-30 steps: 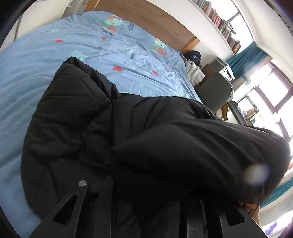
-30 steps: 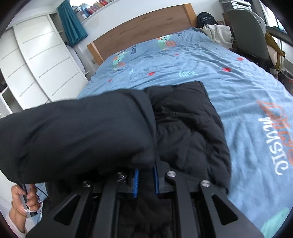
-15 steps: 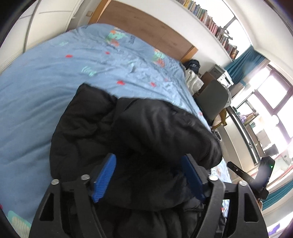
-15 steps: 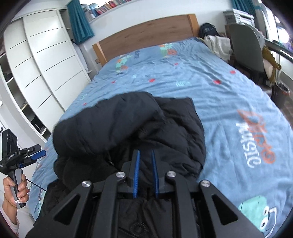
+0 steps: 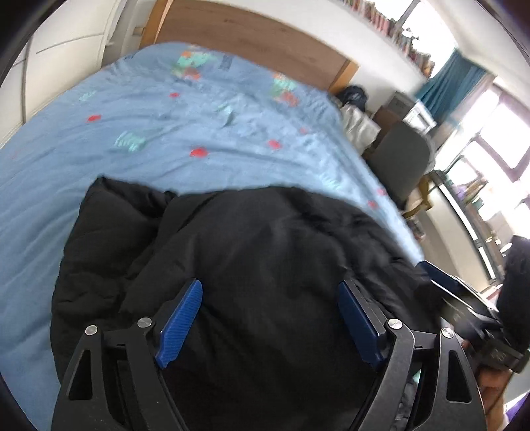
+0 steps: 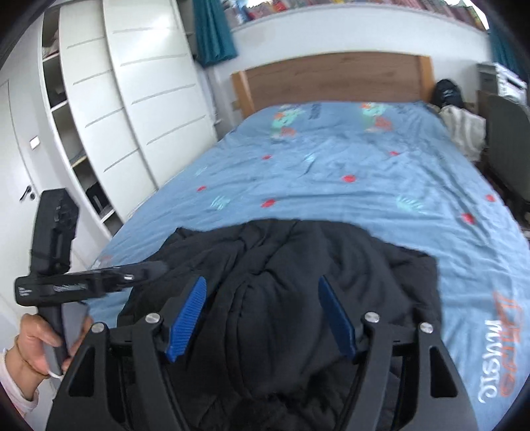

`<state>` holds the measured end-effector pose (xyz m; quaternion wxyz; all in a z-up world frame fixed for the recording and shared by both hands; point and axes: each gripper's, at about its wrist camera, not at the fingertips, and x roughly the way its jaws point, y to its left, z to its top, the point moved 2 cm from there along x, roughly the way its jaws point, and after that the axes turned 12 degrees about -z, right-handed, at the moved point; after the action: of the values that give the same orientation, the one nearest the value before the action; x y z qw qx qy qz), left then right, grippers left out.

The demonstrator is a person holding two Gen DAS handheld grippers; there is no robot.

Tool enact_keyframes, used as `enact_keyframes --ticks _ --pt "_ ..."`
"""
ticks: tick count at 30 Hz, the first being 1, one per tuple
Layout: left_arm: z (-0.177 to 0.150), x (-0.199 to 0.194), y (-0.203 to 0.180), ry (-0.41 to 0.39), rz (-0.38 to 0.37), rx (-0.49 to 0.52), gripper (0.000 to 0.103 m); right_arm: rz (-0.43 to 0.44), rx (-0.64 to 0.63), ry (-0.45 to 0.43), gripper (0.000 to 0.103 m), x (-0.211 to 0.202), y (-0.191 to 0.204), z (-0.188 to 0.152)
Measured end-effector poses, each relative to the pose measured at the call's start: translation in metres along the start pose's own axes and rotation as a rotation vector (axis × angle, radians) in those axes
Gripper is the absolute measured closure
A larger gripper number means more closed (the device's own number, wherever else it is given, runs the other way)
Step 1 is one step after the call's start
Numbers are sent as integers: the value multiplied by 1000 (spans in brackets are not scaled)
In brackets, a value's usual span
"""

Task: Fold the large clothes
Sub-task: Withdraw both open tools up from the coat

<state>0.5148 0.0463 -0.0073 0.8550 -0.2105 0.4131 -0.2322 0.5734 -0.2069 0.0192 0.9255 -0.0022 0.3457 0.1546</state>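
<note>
Daylight enters through the overexposed, blown-out window [image 5: 503, 132] at the right of the left wrist view. Both views show motion blur across the blue patterned bed cover [image 6: 331, 172]; fisheye bending curves the white wardrobe doors [image 6: 139, 99] near dark vignetted corners. The black padded jacket [image 5: 265, 265] reads as flat, with little fold detail.

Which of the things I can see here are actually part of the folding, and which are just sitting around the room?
Part of the job:
black padded jacket
blue bedspread it lies on
left gripper, open
right gripper, open

Just lying about:
grey chair
white wardrobe
wooden headboard
books on the shelf
teal curtain
</note>
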Motion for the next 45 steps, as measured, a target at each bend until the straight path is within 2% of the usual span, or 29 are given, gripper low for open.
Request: enact_keyframes --ticks 5,8,14,19,23,28,33,45 --pt "-11 30 33 61 53 -42 21 37 19 144 34 51 -7 -36" --pt "-20 40 39 87 72 -35 21 47 44 195 34 71 -14 -56" --pt "-34 54 46 123 117 -6 21 -9 26 235 33 93 -10 -78" --pt "-39 35 28 104 138 53 20 -37 38 250 33 92 -10 -81" --pt "-61 15 16 127 154 105 20 -54 16 246 34 70 -8 -84" --pt "-70 -20 9 108 150 56 20 -88 30 260 34 41 -6 -93" --pt "-82 -74 -18 63 178 92 21 -112 17 221 34 -12 7 -97" --pt "-110 -189 -88 -46 184 160 21 -124 -23 75 34 -151 53 -107"
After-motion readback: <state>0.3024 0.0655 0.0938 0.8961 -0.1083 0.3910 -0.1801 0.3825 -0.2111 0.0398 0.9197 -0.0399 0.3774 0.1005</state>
